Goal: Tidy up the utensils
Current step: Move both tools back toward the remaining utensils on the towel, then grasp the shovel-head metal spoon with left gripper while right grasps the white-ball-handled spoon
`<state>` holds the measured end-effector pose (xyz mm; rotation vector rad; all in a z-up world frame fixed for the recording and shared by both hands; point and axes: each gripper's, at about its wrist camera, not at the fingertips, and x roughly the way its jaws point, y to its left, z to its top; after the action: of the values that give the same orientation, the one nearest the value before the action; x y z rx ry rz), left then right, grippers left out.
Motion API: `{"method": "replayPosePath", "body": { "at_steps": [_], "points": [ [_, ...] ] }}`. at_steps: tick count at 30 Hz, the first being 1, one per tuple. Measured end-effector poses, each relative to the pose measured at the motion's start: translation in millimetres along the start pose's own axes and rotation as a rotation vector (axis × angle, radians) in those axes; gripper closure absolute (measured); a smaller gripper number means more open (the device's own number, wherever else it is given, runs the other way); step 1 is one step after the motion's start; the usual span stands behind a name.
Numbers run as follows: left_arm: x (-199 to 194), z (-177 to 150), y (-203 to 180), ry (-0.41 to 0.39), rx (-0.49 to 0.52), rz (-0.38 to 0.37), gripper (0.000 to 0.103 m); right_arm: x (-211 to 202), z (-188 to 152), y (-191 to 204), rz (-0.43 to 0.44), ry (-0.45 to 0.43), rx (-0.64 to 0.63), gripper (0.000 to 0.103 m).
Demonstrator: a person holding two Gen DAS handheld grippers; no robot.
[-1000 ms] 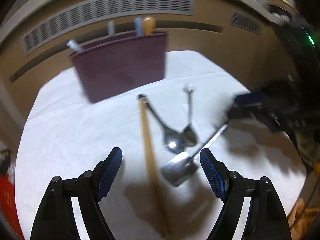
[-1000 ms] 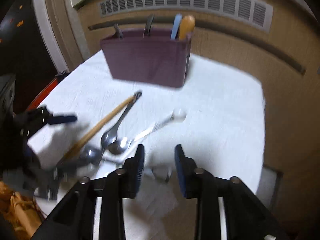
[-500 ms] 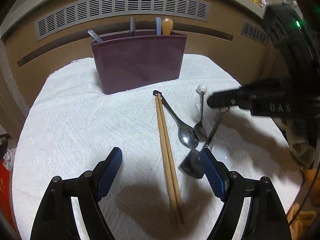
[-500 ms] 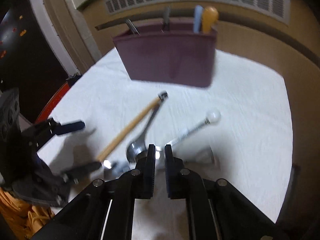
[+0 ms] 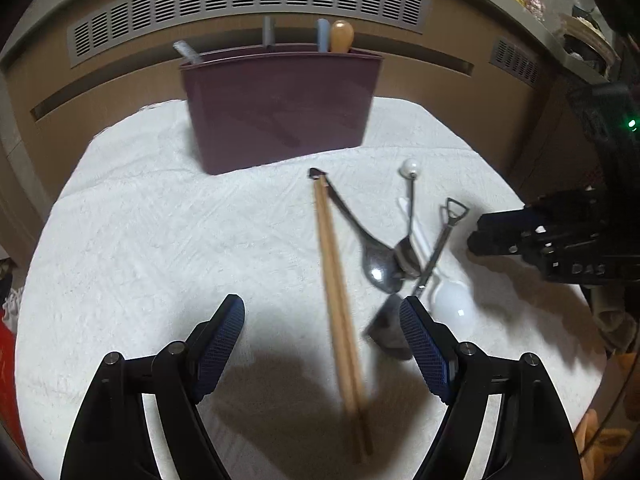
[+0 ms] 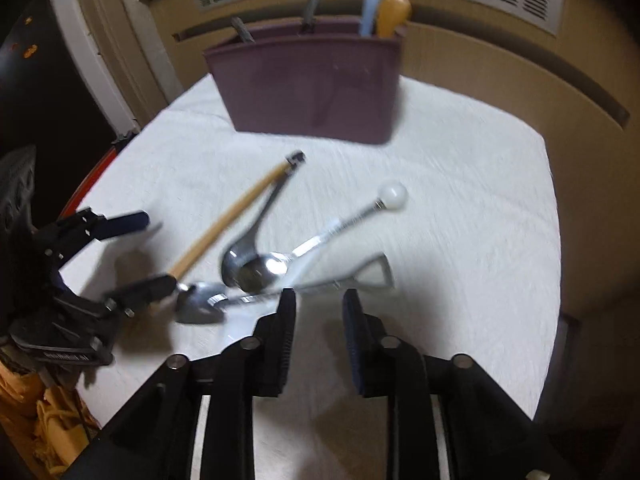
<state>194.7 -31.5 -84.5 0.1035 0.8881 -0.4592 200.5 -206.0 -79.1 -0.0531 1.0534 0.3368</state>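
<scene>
Steel, thin and slick, the shovel-shaped spoon point(image 6: 280, 294) lies flat on the white-clothed table point(image 6: 460, 184) just ahead of the right gripper point(image 6: 318, 304), whose fingers are opening with nothing between them. Its looped handle end point(image 6: 380, 270) sits just beyond the right-hand finger, and that stiff handle looks the best place to pinch. The left gripper point(image 5: 320, 316) hangs with its fingers wide apart astride the light wooden chopsticks point(image 5: 340, 304), well short of the purple holder point(image 5: 280, 112).
</scene>
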Motion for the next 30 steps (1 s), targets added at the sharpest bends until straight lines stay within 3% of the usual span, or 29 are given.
{"method": "replayPosePath", "body": {
  "at_steps": [1,3,5,9,13,17,19,23,30],
  "points": [
    [1.5,2.3,-6.8,0.003,0.026,-0.023,0.027,2.0,-3.0,-3.3,-0.015,0.01,0.008,0.077],
    [5.0,6.1,-23.0,0.013,0.094,-0.068,0.046,5.2,-7.3,-11.7,-0.047,0.012,0.026,0.076],
    [11.4,11.7,-41.5,0.027,0.174,-0.106,0.053,6.5,-8.9,-18.9,-0.062,0.012,0.043,0.076],
    [27.6,25.8,-68.8,0.041,0.258,-0.119,0.054,3.9,-7.8,-23.7,-0.074,-0.005,0.047,0.07],
    [56.2,38.6,-81.6,0.071,0.308,-0.008,0.054,-3.6,-5.5,-27.3,-0.078,-0.026,0.055,0.062],
    [62.5,45.7,-78.1,0.081,0.283,0.02,0.054,-5.1,-5.2,-27.5,-0.07,-0.029,0.048,0.062],
    [59.8,44.6,-75.1,0.072,0.284,0.036,0.075,-4.2,-5.3,-27.1,-0.065,-0.029,0.047,0.059],
    [44.9,41.5,-51.8,0.046,0.198,0.009,0.089,-2.5,-4.1,-26.1,-0.066,-0.038,0.049,0.053],
    [8.4,28.7,-0.5,-0.035,0.017,0.047,0.095,2.0,12.9,-24.3,-0.084,-0.076,0.059,0.053]
  ]
}}
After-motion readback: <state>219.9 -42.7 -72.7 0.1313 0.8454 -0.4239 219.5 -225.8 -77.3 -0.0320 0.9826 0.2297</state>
